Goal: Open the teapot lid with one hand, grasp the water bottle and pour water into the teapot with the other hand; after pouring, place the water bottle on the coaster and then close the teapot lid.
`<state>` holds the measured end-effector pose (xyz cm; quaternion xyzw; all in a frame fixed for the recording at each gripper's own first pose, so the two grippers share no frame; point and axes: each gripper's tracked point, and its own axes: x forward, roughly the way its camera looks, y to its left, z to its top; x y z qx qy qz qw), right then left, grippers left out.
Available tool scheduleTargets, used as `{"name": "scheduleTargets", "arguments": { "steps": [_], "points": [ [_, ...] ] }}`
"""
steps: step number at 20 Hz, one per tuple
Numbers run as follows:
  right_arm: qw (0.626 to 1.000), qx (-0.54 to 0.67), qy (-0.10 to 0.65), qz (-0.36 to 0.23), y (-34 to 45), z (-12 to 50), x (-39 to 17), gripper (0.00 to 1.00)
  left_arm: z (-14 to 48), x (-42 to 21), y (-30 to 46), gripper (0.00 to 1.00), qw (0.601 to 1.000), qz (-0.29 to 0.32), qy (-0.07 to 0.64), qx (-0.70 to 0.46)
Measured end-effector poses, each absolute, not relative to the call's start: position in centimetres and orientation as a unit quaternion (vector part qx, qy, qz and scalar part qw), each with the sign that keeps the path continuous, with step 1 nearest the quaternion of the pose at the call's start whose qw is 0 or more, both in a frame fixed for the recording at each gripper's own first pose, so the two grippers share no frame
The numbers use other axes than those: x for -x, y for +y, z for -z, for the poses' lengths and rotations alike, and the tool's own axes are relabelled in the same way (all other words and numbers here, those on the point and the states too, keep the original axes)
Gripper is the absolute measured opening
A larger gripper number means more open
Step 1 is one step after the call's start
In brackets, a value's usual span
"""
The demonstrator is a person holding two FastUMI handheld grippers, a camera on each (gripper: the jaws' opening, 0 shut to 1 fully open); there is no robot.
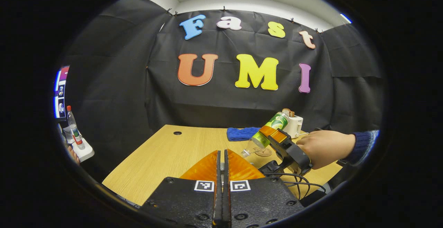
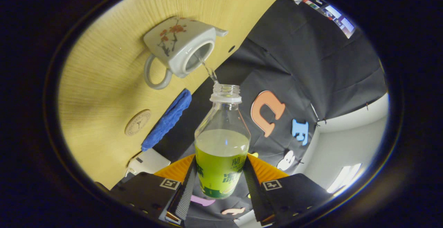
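Left gripper view: the left gripper [image 1: 222, 158] is clenched, fingers together, over the wooden table's [image 1: 162, 152] near edge. Toward the far right corner, a hand [image 1: 323, 146] tilts the green-labelled clear plastic water bottle [image 1: 266, 133] neck-down in the right gripper [image 1: 277, 136].

Right gripper view: the right gripper [image 2: 220, 183] is grasping the water bottle [image 2: 221, 145], both fingers against its label; a thin stream runs from its mouth into the lidless white ceramic teapot with red blossoms [image 2: 180, 48]. The round wooden coaster [image 2: 137, 122] lies beside a folded blue cloth [image 2: 168, 119].

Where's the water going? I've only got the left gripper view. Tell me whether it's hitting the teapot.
Observer: In the right gripper view, a thin stream runs from the water bottle mouth into the teapot, whose top is uncovered.
Operator: Give me the bottle's level.
Observer: Roughly half full, clamped between both fingers of the right gripper.
Operator: Check the coaster.
Observer: The coaster lies bare on the table beside the blue cloth, apart from the teapot.
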<state>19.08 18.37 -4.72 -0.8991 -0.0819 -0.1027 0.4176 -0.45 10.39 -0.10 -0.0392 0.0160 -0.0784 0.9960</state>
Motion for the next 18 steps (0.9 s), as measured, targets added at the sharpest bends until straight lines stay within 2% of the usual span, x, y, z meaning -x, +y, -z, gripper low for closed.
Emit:
{"name": "scheduleTargets", "arguments": {
  "steps": [10,16,18],
  "points": [
    [0.387,0.911,-0.094,0.110,19.4,3.6,-19.3,0.72,0.3,0.4,10.4,0.03,0.996,0.077,0.020,0.037],
    [0.401,0.904,-0.096,0.113,20.1,3.6,-19.6,0.71,0.3,0.2,10.5,0.03,0.996,0.074,0.022,0.035],
    [0.421,0.896,-0.089,0.110,19.8,4.2,-19.9,0.71,0.3,0.3,10.6,0.03,0.996,0.074,0.021,0.034]
  ]
}}
